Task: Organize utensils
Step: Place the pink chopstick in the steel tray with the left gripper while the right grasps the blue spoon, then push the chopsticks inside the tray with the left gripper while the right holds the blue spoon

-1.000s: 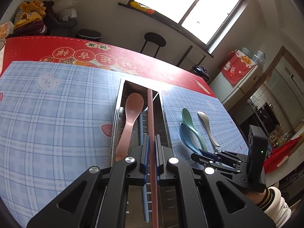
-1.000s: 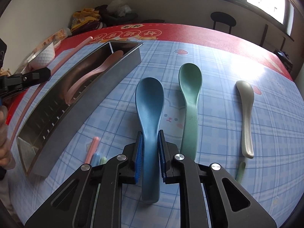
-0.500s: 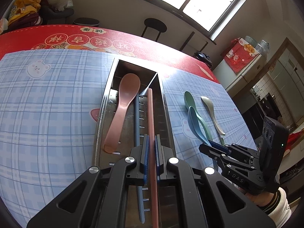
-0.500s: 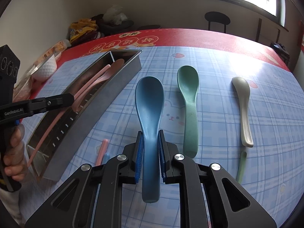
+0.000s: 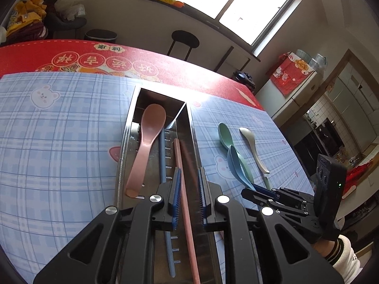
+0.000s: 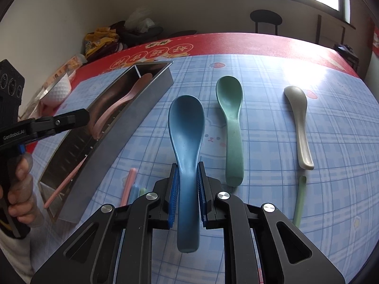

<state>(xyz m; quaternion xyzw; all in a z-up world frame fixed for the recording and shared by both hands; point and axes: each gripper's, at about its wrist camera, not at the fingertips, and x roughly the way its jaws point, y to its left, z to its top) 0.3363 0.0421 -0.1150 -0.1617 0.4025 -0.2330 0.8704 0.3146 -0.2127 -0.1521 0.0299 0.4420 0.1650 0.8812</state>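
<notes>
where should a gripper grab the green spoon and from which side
Grip the green spoon across its handle, near the end that points toward the right gripper, coming from above. It lies flat on the checked mat bowl-up, and the handle is narrow and straight-sided there, while the bowl is wide and rounded. The blue spoon lies close on one side.

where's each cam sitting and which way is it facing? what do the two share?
Left wrist: sits on the left gripper, looking along its open fingers over the metal tray holding the pink spoon and pink chopstick; the right gripper and a cuffed wrist show at right.
Right wrist: sits on the right gripper, shut on the blue spoon, facing across the blue plaid mat; the left gripper and its hand show at left.
Shared: tray, pink spoon, blue spoon, green spoon, grey spoon, each other's gripper.
</notes>
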